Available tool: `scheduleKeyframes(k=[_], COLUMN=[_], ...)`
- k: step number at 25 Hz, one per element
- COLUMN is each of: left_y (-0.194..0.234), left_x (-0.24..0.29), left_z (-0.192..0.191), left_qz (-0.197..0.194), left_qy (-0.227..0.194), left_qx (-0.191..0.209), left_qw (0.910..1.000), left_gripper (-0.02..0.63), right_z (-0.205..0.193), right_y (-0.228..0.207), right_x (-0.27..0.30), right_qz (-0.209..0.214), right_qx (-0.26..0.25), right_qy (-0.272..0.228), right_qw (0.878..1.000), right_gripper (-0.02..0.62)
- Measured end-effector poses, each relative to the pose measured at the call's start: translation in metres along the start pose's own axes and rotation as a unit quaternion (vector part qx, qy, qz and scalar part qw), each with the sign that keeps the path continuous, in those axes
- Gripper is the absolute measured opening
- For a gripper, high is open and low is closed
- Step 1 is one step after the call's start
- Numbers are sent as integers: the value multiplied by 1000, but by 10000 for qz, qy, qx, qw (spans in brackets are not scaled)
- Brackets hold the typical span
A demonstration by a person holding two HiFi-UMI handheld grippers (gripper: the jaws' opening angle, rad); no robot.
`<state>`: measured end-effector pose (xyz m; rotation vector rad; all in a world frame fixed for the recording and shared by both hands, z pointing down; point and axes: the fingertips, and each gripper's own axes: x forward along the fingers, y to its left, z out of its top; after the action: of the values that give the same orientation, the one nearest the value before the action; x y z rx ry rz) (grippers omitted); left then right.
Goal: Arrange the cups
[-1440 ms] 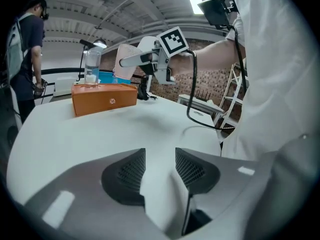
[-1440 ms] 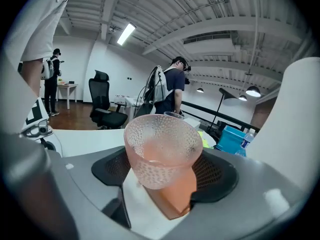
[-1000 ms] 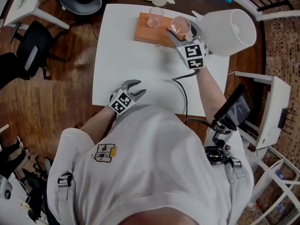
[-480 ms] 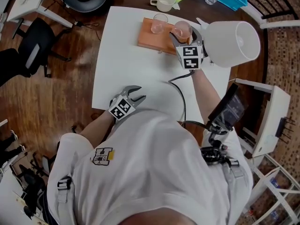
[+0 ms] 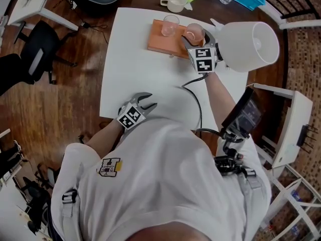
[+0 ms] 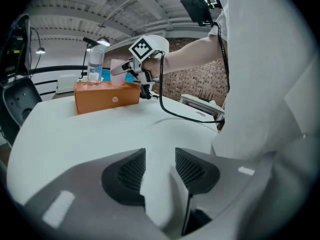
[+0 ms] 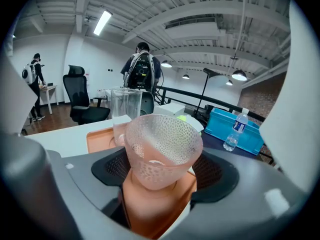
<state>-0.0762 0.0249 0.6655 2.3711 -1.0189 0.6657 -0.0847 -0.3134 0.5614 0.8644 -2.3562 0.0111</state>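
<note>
Pink dimpled glass cup (image 7: 161, 149), gripped in our right tool (image 7: 162, 184), has sunk toward the orange box (image 5: 161, 40); placement looks near. Our left tool (image 6: 160, 169) rests open, empty.

pink dimpled cup (image 7: 161, 149), clear glass (image 5: 170, 25), orange box (image 5: 159, 43), white table (image 5: 135, 69), blue bin (image 7: 220, 126)

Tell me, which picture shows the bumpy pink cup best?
The right gripper view: the bumpy pink cup fills the middle, gripped by the right tool, dimples clear. The head view shows it small from above, over the orange box. In the left gripper view I cannot make it out.
</note>
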Motion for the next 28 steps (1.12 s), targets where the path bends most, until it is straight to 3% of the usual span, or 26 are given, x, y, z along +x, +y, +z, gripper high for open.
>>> scheduleKeyframes(k=[22, 25, 28], left_y=[2, 2, 3], left_x=[2, 3, 3], left_z=[-1, -1, -2], left_qz=[78, 78, 97], left_qy=[48, 64, 78], left_qx=[3, 12, 24], left_qw=[10000, 9999, 9999], left_gripper=[187, 187, 186], right_z=[-6, -7, -9], right_y=[3, 2, -1], right_x=[6, 4, 2], right_qz=[167, 218, 162], right_qx=[196, 365, 346], right_qy=[-223, -261, -253], right_qw=[9994, 9988, 9990], right_gripper=[376, 436, 440])
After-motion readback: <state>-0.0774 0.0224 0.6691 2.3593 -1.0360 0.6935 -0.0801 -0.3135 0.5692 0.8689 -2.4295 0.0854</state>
